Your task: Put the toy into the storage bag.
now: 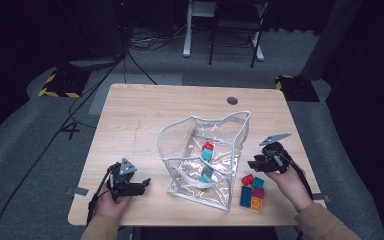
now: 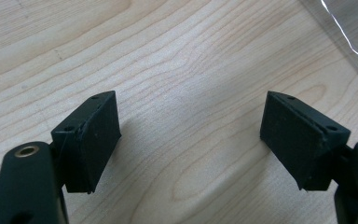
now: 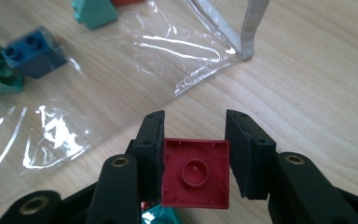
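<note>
We see the right tool (image 3: 195, 140) clamping a red block (image 3: 195, 172), underside shown close up; clear bag (image 1: 205, 155) alongside; left tool (image 2: 191, 140) gapes over bare counter (image 2: 182, 60).

Red block (image 3: 195, 172): square toy brick, hollow underside with round central socket faced right gripper view camera. Sat clamped between two black pads, raised off wooden tabletop, just beside clear plastic bag (image 3: 121, 60). Remaining loose blocks (image 1: 252, 194) lay beneath it, clustered near table's front edge.
</note>
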Tool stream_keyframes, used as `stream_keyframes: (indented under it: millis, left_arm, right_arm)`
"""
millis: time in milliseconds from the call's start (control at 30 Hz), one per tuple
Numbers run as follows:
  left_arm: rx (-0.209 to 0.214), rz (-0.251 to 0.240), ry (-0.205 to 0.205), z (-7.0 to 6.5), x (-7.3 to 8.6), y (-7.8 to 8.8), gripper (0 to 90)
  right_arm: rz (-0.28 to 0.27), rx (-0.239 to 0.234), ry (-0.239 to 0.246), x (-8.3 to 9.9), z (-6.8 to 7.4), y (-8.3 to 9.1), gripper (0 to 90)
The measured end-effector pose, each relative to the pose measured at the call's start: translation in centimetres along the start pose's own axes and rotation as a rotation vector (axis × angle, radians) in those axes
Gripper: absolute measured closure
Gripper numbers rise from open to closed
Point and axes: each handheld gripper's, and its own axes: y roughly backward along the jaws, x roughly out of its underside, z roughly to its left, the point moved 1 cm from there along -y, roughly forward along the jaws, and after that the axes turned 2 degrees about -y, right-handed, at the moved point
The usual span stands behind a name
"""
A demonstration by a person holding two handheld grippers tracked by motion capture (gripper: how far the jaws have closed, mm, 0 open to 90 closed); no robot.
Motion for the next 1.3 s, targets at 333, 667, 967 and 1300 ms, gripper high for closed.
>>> stream_keyframes:
  millis: [333, 667, 967, 1300]
  left_arm:
    - [0.000, 0.000, 0.000, 0.0, 0.0, 0.0, 20.4]
    - [0.000, -0.001, 0.002, 0.0, 0.0, 0.0, 20.3]
    - [0.000, 0.000, 0.000, 0.0, 0.0, 0.0, 20.3]
    - [0.000, 0.000, 0.000, 0.0, 0.0, 0.0, 20.3]
  right_arm:
    - [-0.055, -0.009, 0.031, -2.1, 0.4, 3.8, 58.8]
    - [-0.118, -0.031, 0.066, -4.4, 1.0, 7.6, 58.8]
    - [-0.175, -0.077, 0.099, -6.6, 2.2, 10.4, 58.8]
    - [-0.230, -0.127, 0.135, -8.7, 3.9, 12.5, 58.8]
